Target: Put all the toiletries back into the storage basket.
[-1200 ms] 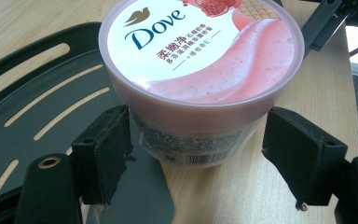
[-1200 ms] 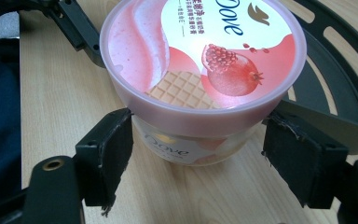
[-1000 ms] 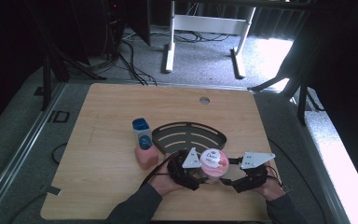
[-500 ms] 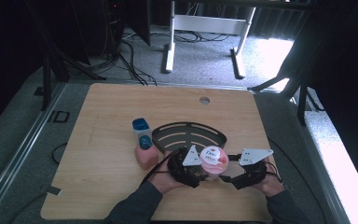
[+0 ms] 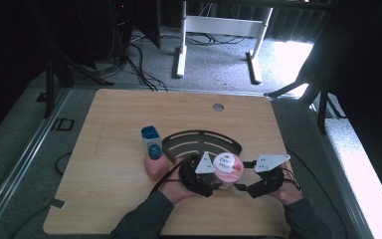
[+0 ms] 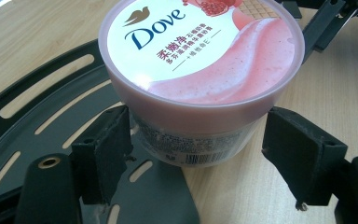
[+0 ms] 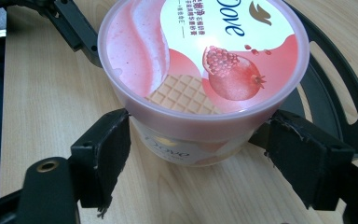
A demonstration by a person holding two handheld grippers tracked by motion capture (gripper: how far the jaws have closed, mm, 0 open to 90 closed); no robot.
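Observation:
A pink Dove tub (image 5: 227, 167) with a pomegranate lid stands at the front of the wooden table (image 5: 129, 114), at the edge of a black slotted tray (image 5: 199, 142). My left gripper (image 5: 215, 180) comes at it from the left and my right gripper (image 5: 242, 178) from the right. In the left gripper view both jaws press the tub (image 6: 200, 56) just under its lid rim, so my left gripper (image 6: 198, 140) is shut on it. The right gripper view shows the same hold: my right gripper (image 7: 198, 140) is shut on the tub (image 7: 200, 51), jaws touching both sides.
A pink bottle with a blue cap (image 5: 154, 152) stands just left of the tray and close to the left hand. A round cable hole (image 5: 218, 106) sits near the table's far edge. The tray (image 6: 51, 102) (image 7: 335, 93) curves behind the tub.
The right gripper has edged slightly forward and toward the tub. The tub, the left gripper and the bottle have stayed almost in place.

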